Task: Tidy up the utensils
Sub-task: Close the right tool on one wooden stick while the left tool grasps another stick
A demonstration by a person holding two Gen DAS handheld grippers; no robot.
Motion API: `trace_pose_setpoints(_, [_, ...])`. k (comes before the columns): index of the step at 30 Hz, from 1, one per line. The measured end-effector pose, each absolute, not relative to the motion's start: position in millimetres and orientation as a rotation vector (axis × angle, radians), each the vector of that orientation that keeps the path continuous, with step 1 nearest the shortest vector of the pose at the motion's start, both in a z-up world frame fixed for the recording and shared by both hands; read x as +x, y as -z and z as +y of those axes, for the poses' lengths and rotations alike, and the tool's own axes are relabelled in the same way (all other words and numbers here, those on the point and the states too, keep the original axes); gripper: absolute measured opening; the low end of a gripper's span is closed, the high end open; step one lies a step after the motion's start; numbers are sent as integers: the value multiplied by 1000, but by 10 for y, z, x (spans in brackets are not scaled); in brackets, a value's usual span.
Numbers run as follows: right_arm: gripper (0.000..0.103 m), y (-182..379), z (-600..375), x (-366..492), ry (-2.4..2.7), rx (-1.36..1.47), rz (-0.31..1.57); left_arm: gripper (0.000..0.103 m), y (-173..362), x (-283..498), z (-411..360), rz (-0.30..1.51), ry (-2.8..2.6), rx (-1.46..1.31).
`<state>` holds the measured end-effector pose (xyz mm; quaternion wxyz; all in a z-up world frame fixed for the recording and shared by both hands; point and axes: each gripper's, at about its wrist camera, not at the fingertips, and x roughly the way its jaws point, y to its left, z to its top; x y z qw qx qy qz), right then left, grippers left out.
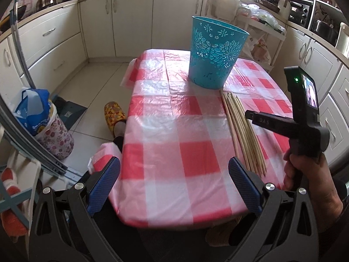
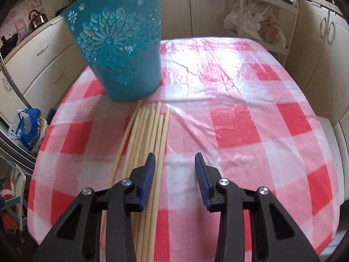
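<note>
Partly hidden chopsticks (image 2: 150, 135) under right gripper (image 2: 175, 166), left gripper (image 1: 174, 174), both spread, empty.

The right gripper (image 2: 175, 170) is hovering, jaws apart, over pale wooden chopsticks (image 2: 150, 135) lying beside an upright teal perforated plastic bucket (image 2: 122, 50).

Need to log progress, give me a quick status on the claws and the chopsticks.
Left claw open, empty, hovering at table edge. Right claw open, over the chopsticks, nothing gripped. Chopsticks bundled flat on the tablecloth, beside the teal basket. Nothing blocking.
</note>
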<state>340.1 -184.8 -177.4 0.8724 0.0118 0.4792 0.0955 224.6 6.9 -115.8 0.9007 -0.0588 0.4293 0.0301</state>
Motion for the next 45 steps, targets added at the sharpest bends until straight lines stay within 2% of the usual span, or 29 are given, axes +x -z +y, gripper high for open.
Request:
trace_pose_setpoints(11, [35,1801,-1792,3566,-272,-100,1012,95,1455,3158,-162,941,-50,-108])
trace_pose_setpoints(13, [21,1796,-1835,3567,-284,-104,1019,95,1512,3312,-221,948,-46,-95])
trace_pose_setpoints(16, [10,1795,-1957,3587,-301,-86,1029,95,1578,3504,-319,953,-45,-66])
trace_pose_setpoints(27, [10,1801,-2082,3597,-358,-15,1018,94,1798,4009,-541,984,-63,-14])
trace_pose_setpoints(32, [10,1808,-2096,3584,-370,-10,1015,67,1842,4071,-648,958,-45,31])
trace_pose_setpoints(34, [10,1809,-2104,3579,-374,-8,1017,37,1814,4050,-673,940,-36,31])
trace_pose_setpoints(36, [10,1810,-2119,3582,-376,1,1018,19,1797,4001,-631,934,-54,2])
trace_pose_setpoints(37, [10,1810,-2126,3585,-377,7,1020,14,1790,3971,-595,932,-60,-23])
trace_pose_setpoints(41, [10,1812,-2156,3589,-376,32,1025,14,1769,3814,-437,922,-90,-133])
trace_pose_setpoints(42, [10,1810,-2154,3592,-376,29,1025,19,1767,3810,-423,923,-91,-145])
trace_pose_setpoints(45, [10,1808,-2139,3601,-374,21,1024,48,1768,3907,-442,929,-81,-80])
